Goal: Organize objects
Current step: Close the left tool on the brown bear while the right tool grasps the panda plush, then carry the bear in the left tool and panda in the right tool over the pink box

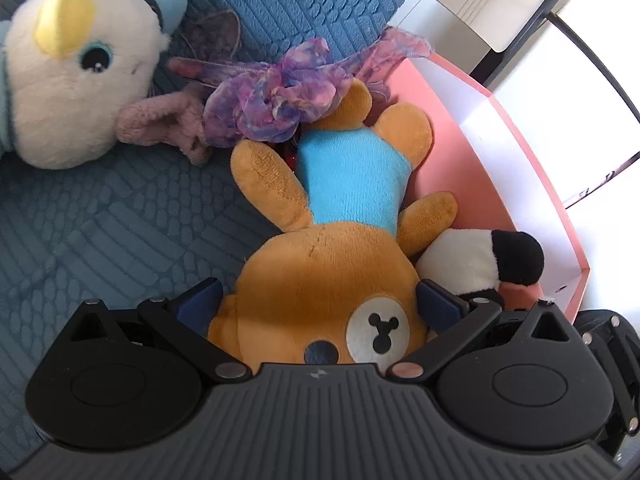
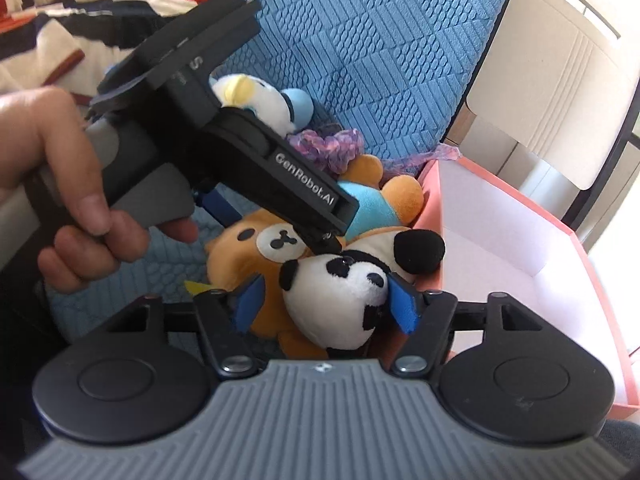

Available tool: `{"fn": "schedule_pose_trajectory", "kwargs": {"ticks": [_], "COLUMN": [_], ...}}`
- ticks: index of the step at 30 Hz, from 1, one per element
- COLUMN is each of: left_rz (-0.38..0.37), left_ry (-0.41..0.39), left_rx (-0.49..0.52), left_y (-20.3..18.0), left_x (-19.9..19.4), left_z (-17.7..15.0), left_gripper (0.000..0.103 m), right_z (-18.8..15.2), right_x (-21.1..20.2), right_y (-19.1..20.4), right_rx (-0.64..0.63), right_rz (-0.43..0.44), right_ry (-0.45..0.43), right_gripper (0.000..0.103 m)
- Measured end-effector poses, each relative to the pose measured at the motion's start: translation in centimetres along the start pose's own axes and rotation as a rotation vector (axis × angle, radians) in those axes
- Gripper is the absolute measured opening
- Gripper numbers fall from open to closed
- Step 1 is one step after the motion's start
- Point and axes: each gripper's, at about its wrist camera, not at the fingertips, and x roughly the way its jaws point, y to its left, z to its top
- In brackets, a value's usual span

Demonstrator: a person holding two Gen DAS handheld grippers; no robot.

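An orange plush bear (image 1: pixel 320 264) in a light blue shirt lies on the blue cushion, its head between the fingers of my left gripper (image 1: pixel 318 300), whose pads press its sides. The bear also shows in the right wrist view (image 2: pixel 256 240). A white and black panda plush (image 2: pixel 344 300) lies against the bear and the pink box; my right gripper (image 2: pixel 326 304) has its blue pads on both sides of the panda's head. The panda's ear shows in the left wrist view (image 1: pixel 516 256). The pink box (image 2: pixel 520 240) is open with a white inside.
A white bird plush (image 1: pixel 76 76) with a yellow beak lies at the upper left on the blue textured cushion (image 1: pixel 100 232). A purple gauzy scarf (image 1: pixel 276 96) and a mauve plush (image 1: pixel 168 120) lie beyond the bear. A striped blanket (image 2: pixel 80 8) is behind.
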Motion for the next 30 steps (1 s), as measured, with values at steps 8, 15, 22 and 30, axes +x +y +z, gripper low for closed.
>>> {"fn": "schedule_pose_trajectory", "kwargs": {"ticks": [8,15,22,30], "left_rz": [-0.053,-0.092,-0.071,0.002], "left_ry": [0.058,0.070,0.081,0.014], "left_rx": [-0.074,-0.134,-0.164,-0.140], "left_y": [1.1,1.7,1.3,-0.1], "left_x": [1.9,2.2,1.4,-1.6], "left_z": [0.5,0.2,-0.5,-1.4], "left_gripper": [0.103,0.103,0.097,0.081], "right_z": [0.5,1.0,1.8,2.5], "right_x": [0.3,-0.3,-0.6,-2.0], "right_y": [-0.7,-0.9,-1.4,-1.7], "right_rx": [0.019,0.029,0.050,0.105], "right_rz": [-0.028,-0.025,-0.023,-0.003], "right_ry": [0.035,0.020,-0.004,-0.049], "right_gripper": [0.058,0.056,0.056,0.056]}}
